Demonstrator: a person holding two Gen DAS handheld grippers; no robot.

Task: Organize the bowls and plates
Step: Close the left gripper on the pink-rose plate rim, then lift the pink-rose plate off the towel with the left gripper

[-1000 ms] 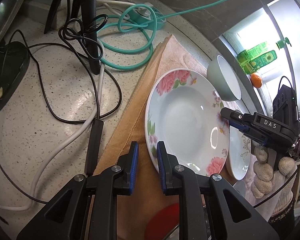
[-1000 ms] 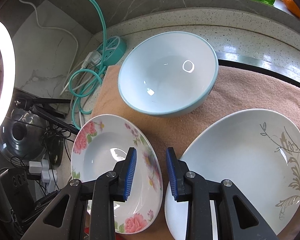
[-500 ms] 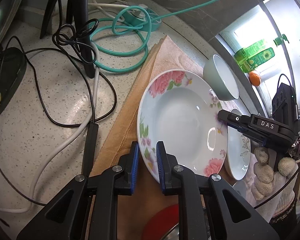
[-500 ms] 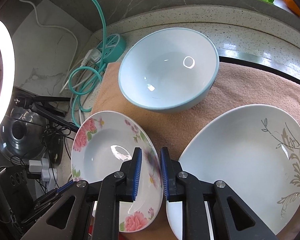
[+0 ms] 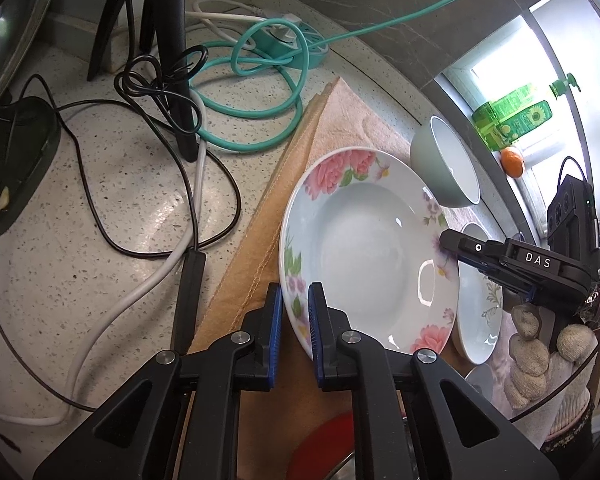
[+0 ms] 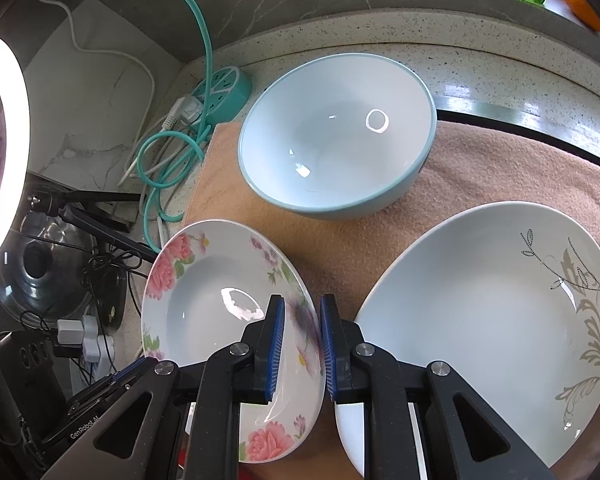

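In the left wrist view, my left gripper [image 5: 294, 328] is clenched on the near-left rim of the floral plate [image 5: 364, 248]. The blue pads sit on both sides of the rim, so I judge the grasp is firm. The plate lies on the beige cloth [image 5: 340, 120], near the cloth's left edge, and this cloth covers the right part of the counter [image 5: 100, 208]. On the opposite rim I see the right gripper [image 5: 450, 242], held by a gloved hand [image 5: 548, 348]. I think two grips on opposite sides keep such a wide, shallow plate level when it is lifted. The green bowl [image 5: 444, 168] stands behind the plate, toward the back edge of the counter.

In the right wrist view, my right gripper [image 6: 302, 344] is closed on the right rim of the floral plate [image 6: 204, 312], with the rim between the pads. The plate looks tilted here, its right side raised from the cloth. The white plate with the leaf pattern [image 6: 480, 320] lies just beside it, on the right, and is probably the place where the floral plate must go. The bowl [image 6: 336, 136] stays apart, further back on the cloth.
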